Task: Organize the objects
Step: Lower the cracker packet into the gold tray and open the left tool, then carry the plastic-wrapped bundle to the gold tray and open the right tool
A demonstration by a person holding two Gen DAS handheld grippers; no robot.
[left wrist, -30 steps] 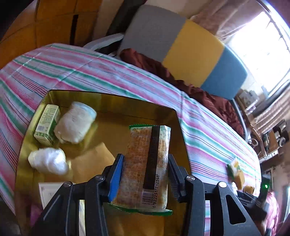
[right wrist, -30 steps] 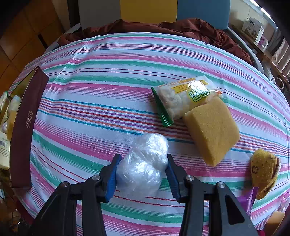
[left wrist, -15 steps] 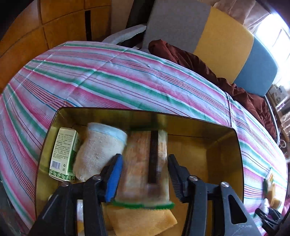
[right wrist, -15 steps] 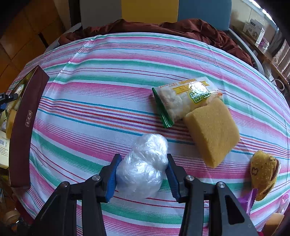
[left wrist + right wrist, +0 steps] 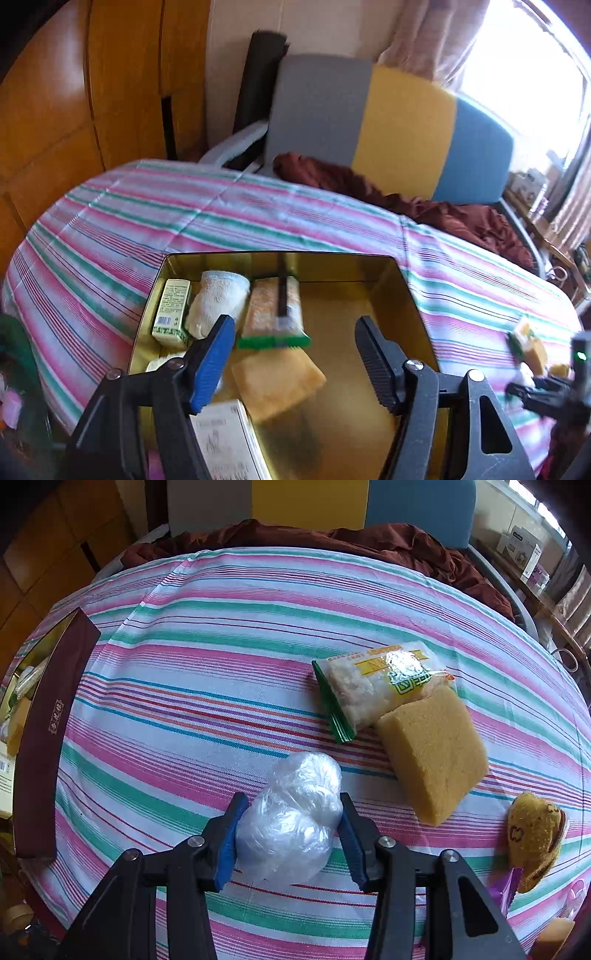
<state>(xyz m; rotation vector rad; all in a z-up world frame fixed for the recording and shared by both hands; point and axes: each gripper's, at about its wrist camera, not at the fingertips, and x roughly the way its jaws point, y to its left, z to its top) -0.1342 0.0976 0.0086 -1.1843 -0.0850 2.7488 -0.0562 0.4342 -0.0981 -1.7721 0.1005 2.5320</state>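
Released, snack pack (image 5: 275, 308) lies in gold box (image 5: 402, 295); right view hides it.

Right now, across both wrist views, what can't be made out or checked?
- Left wrist view: the white box is blurred, its print unreadable, and the left gripper, jaws opening with nothing between them, partly covers it.
- Right wrist view: the gold box shows mainly its outer wall; its contents are mostly hidden.
- Right wrist view: what the plastic-wrapped bundle in the right gripper contains.
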